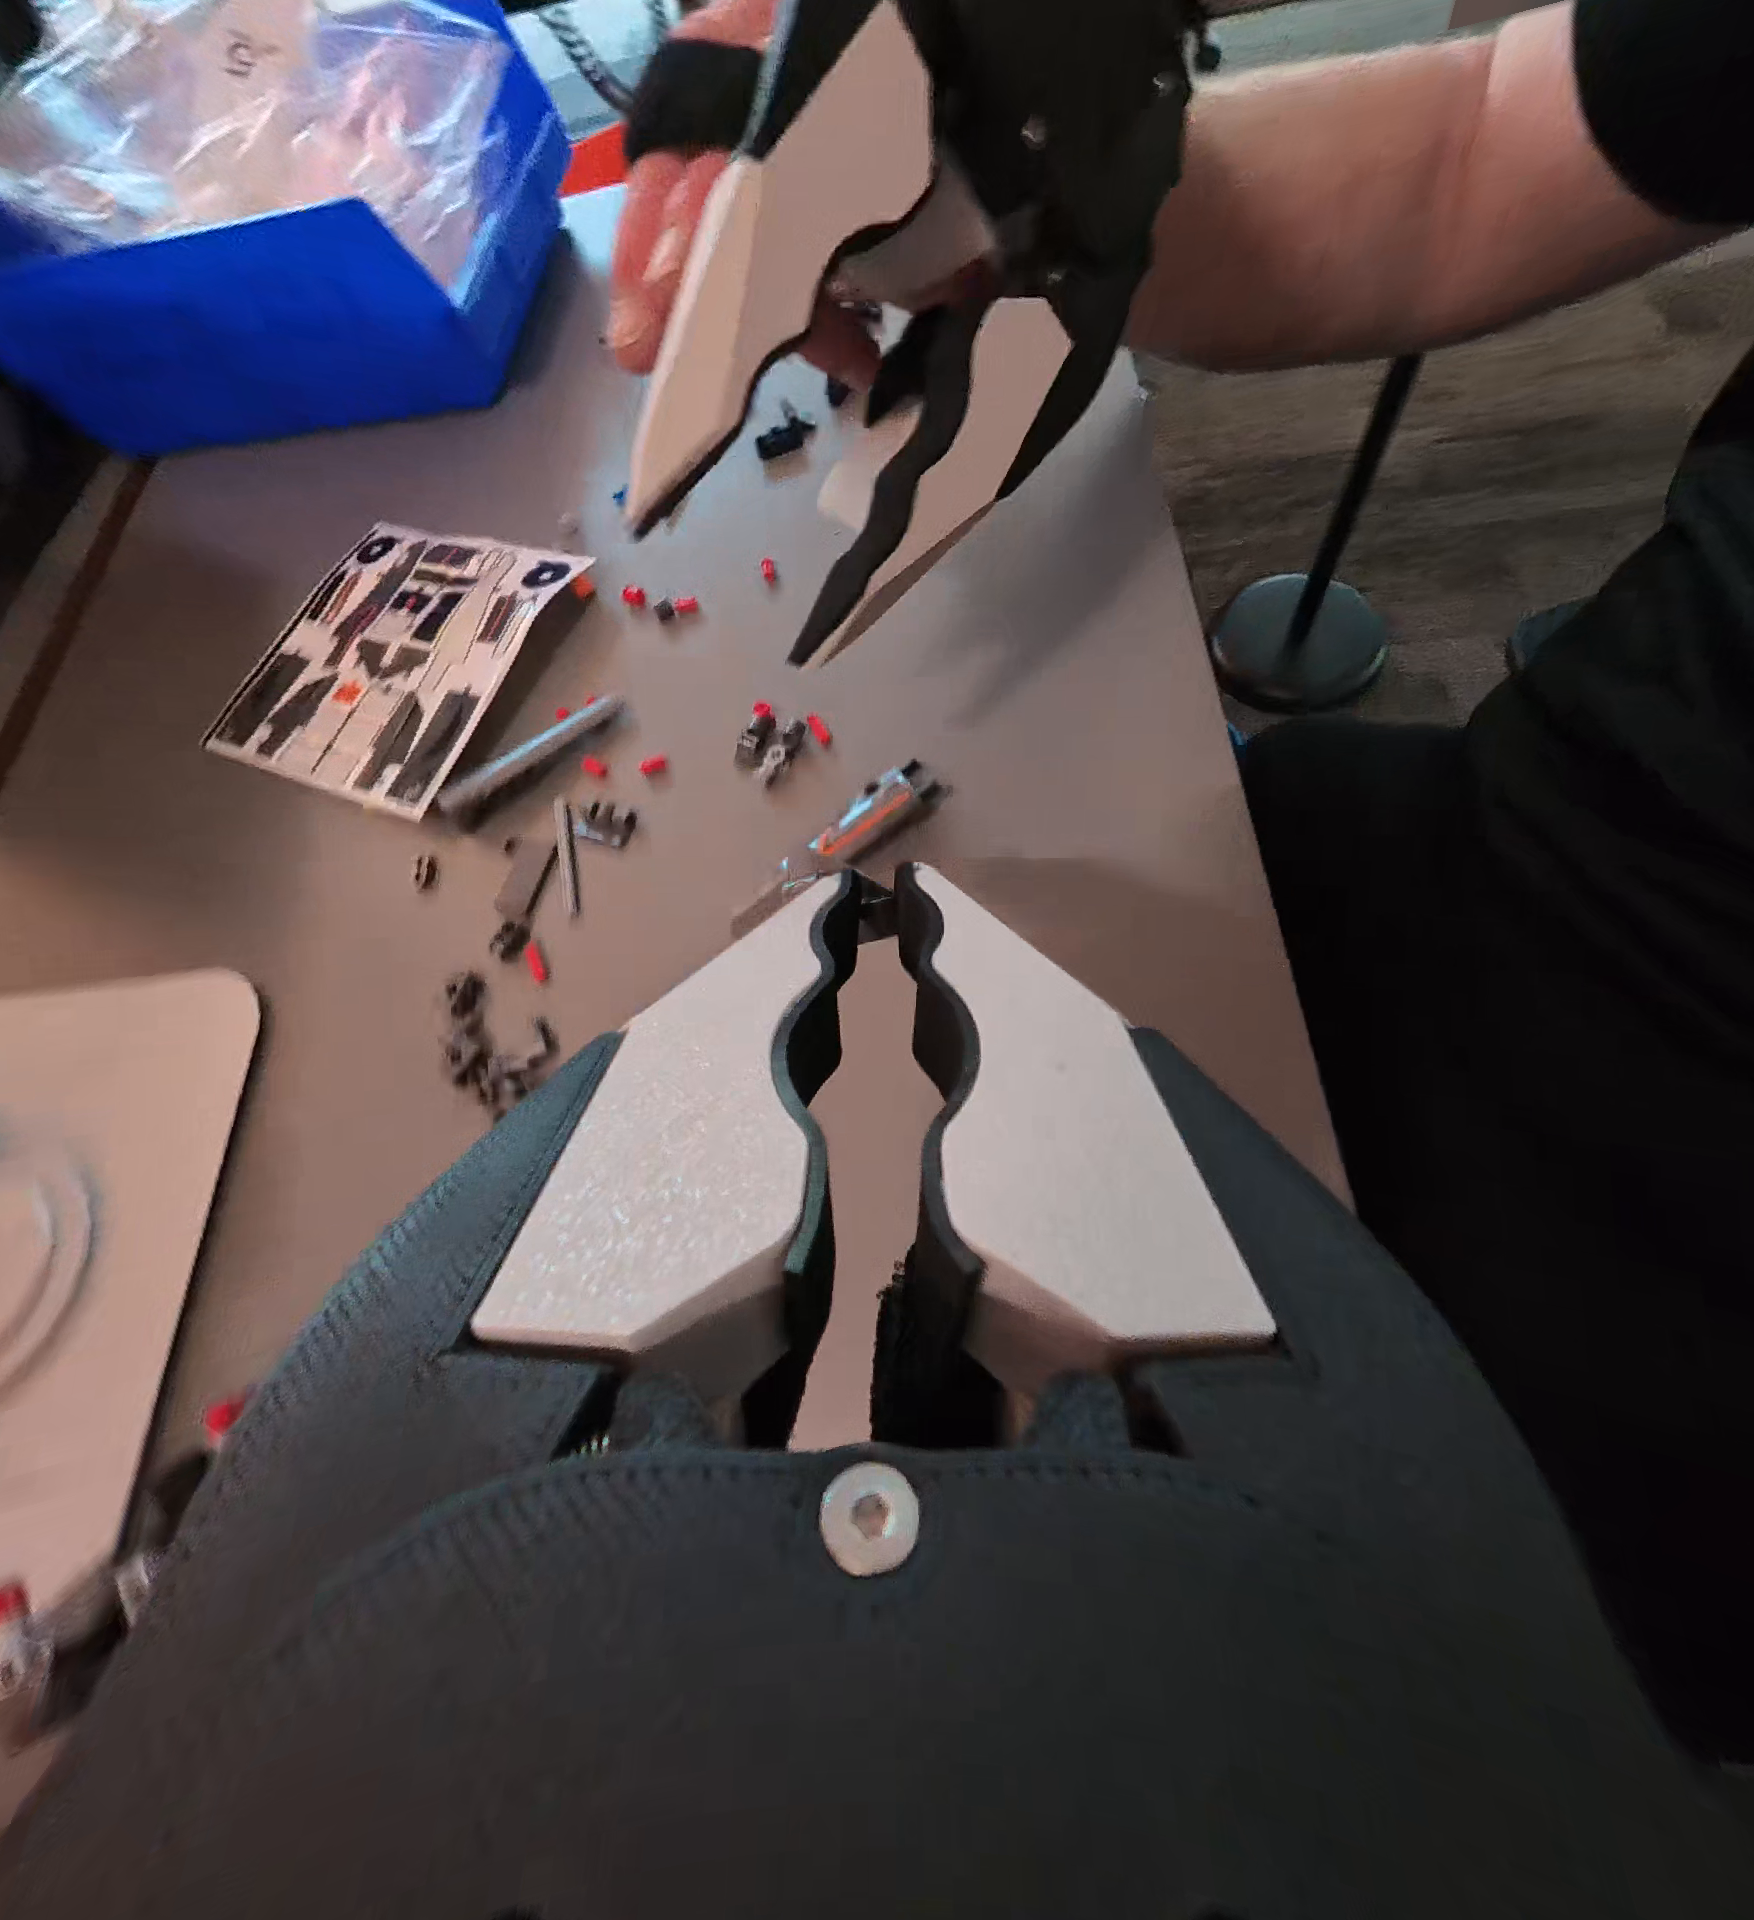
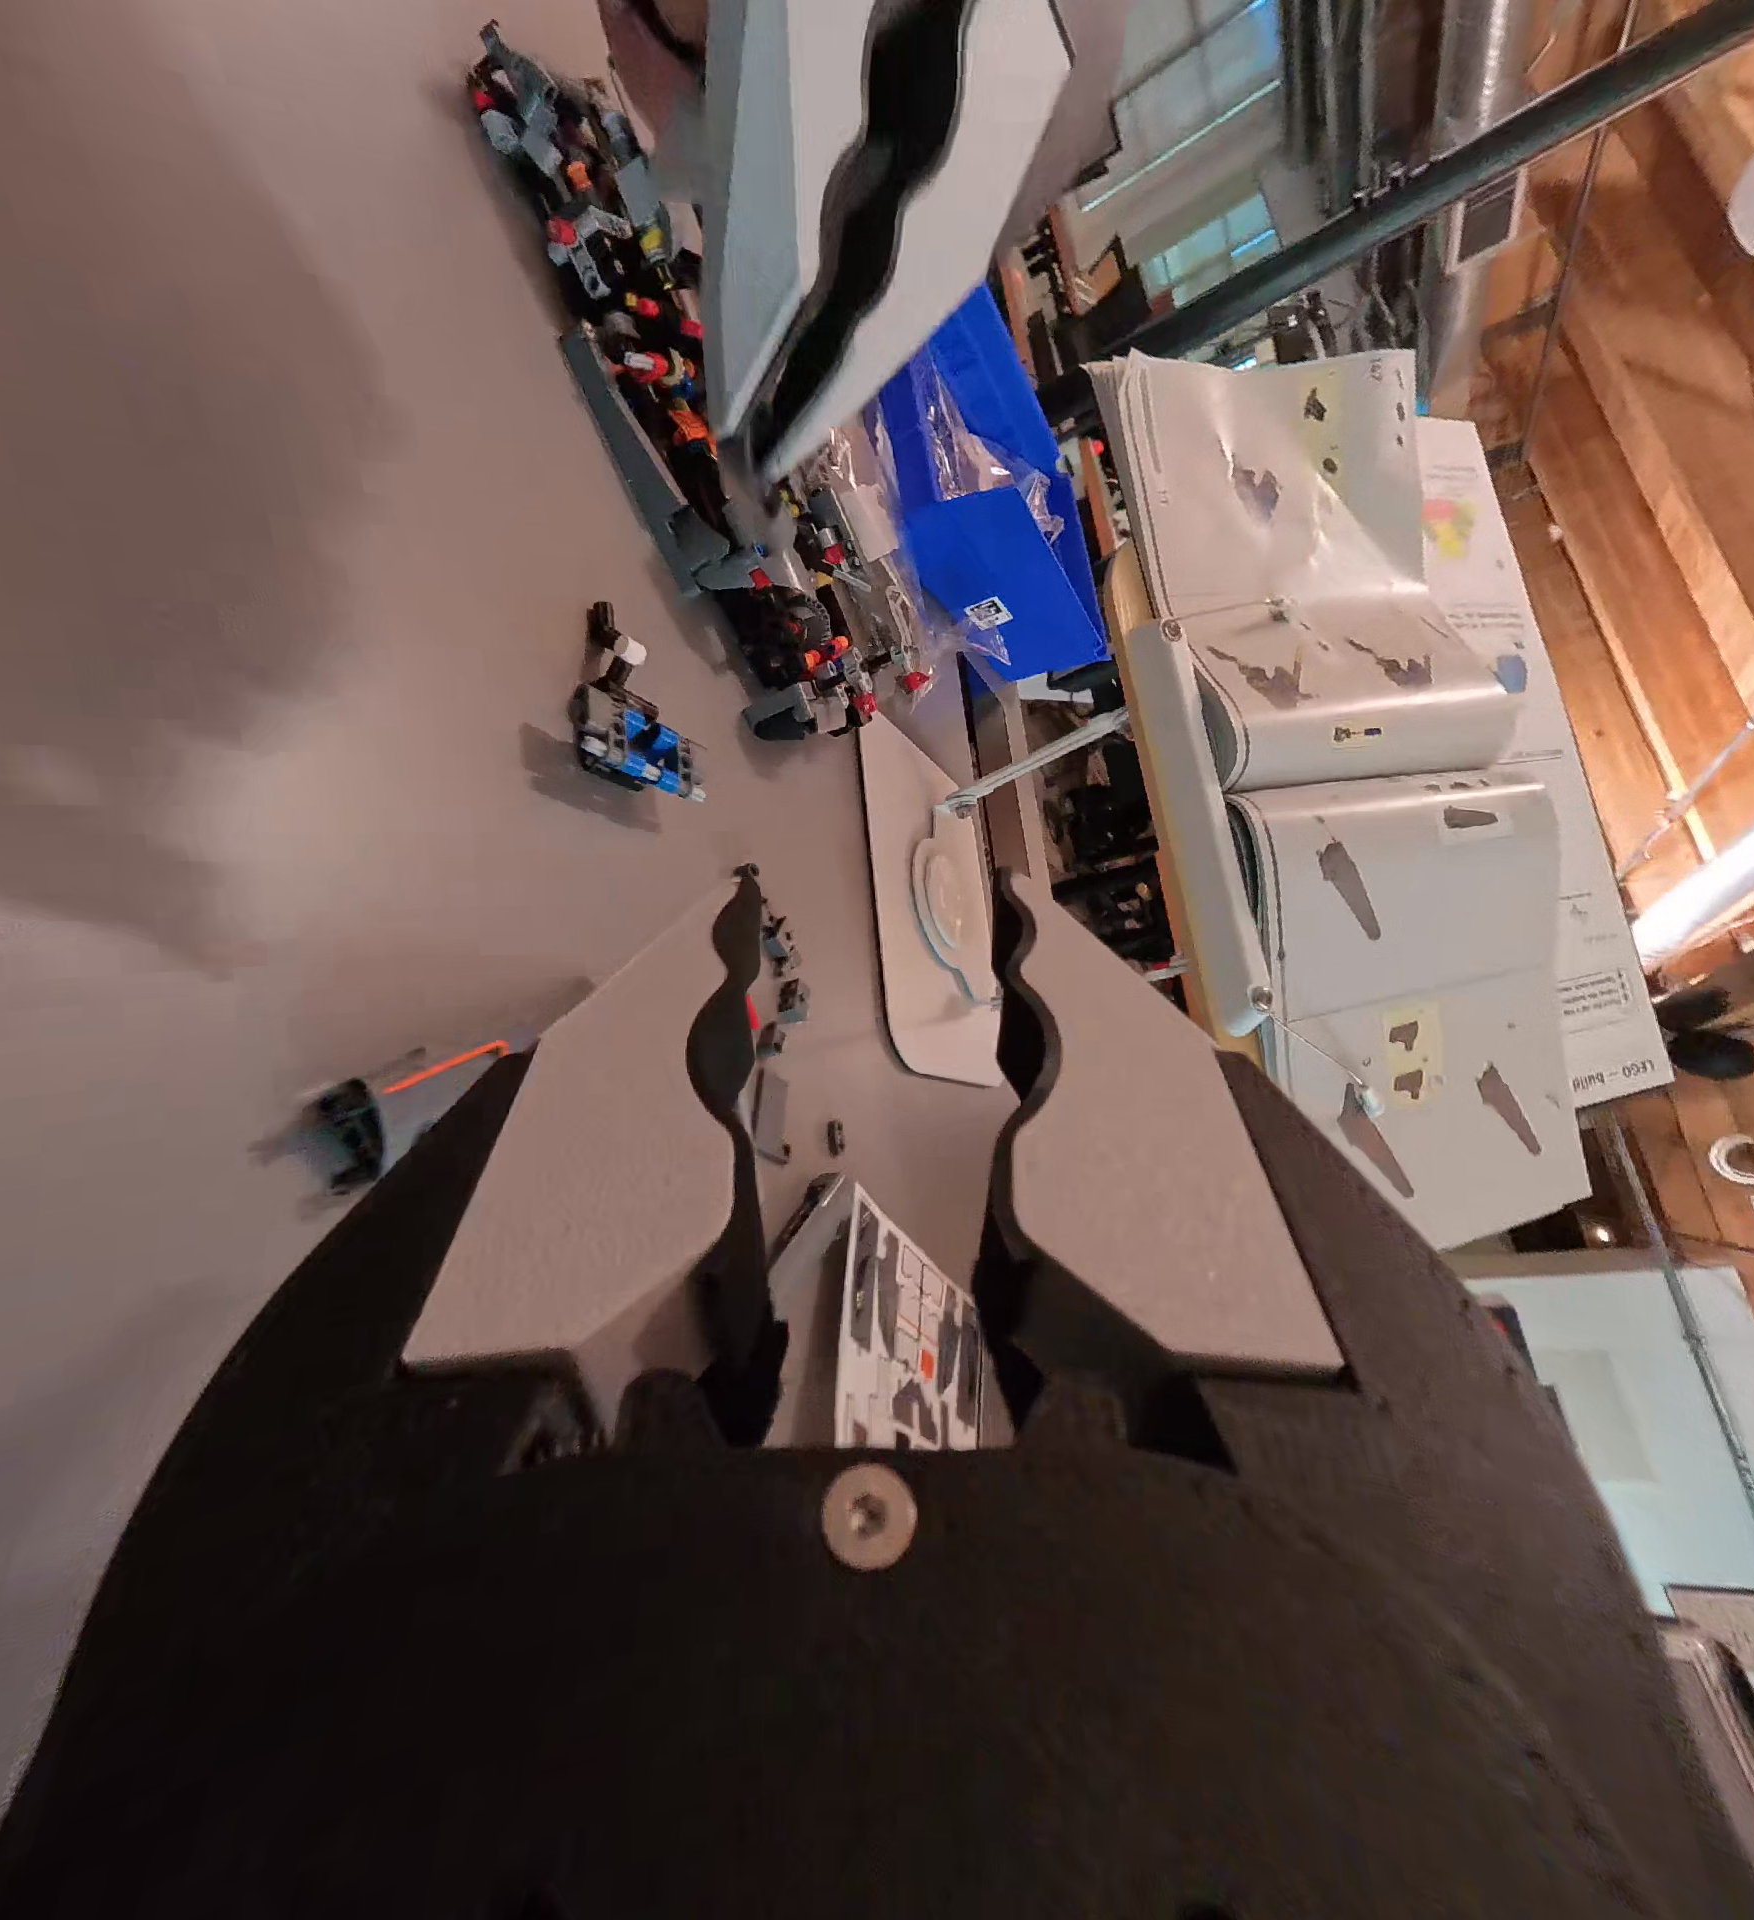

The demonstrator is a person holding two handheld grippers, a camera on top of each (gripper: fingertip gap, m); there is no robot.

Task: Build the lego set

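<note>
My left gripper is nearly shut, its tips pinching a small dark lego piece above the grey table. It also shows blurred at the top of the right wrist view. My right gripper is open and empty, tilted over the table; in the left wrist view a hand holds it above scattered red and dark pieces. A grey panel with an orange stripe lies just beyond the left tips. A partly built dark model lies farther along the table.
A sticker sheet and a grey beam lie mid-table. A blue bin with plastic bags stands at the far left. A white mat with a clear dish lies near left. An open instruction booklet stands beyond the table. Spacing between my two grippers at the tips: around 8 centimeters. The right gripper is farther from the partly built dark model, some 30 centimeters, than the left, some 25 centimeters.
</note>
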